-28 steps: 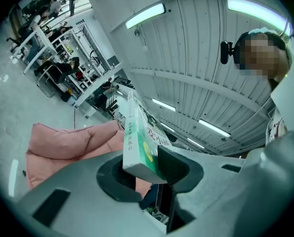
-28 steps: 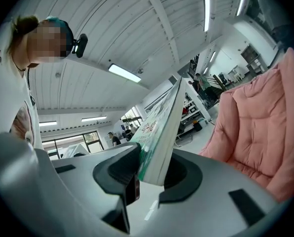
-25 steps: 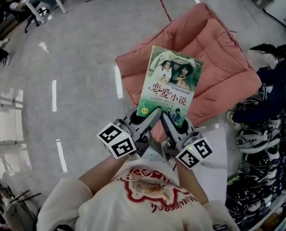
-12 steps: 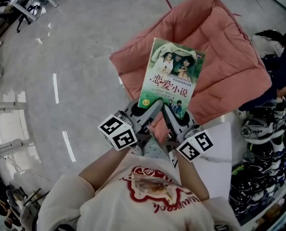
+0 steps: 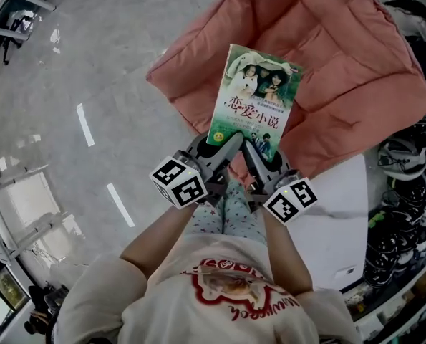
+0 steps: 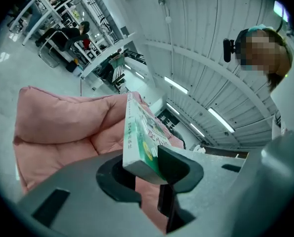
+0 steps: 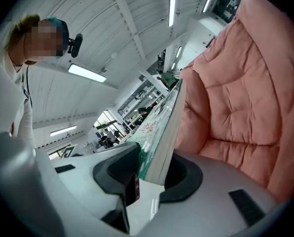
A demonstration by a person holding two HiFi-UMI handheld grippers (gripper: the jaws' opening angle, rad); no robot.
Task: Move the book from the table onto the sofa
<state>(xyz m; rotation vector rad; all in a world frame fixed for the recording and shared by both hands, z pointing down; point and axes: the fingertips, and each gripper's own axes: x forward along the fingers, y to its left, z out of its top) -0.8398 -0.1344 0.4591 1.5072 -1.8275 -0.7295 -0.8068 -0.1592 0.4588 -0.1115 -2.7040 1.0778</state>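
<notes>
Book, cover-up over the sofa in head view, is pinched edge-on by left gripper and right gripper jaws.

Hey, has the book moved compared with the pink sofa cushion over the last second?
Yes. The book now sits further in over the pink sofa cushion, farther from the cushion's left corner than it was a second ago.

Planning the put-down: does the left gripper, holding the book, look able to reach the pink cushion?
Probably yes. The left gripper holds the book by its near edge over the cushion, and nothing shows between them.
</notes>
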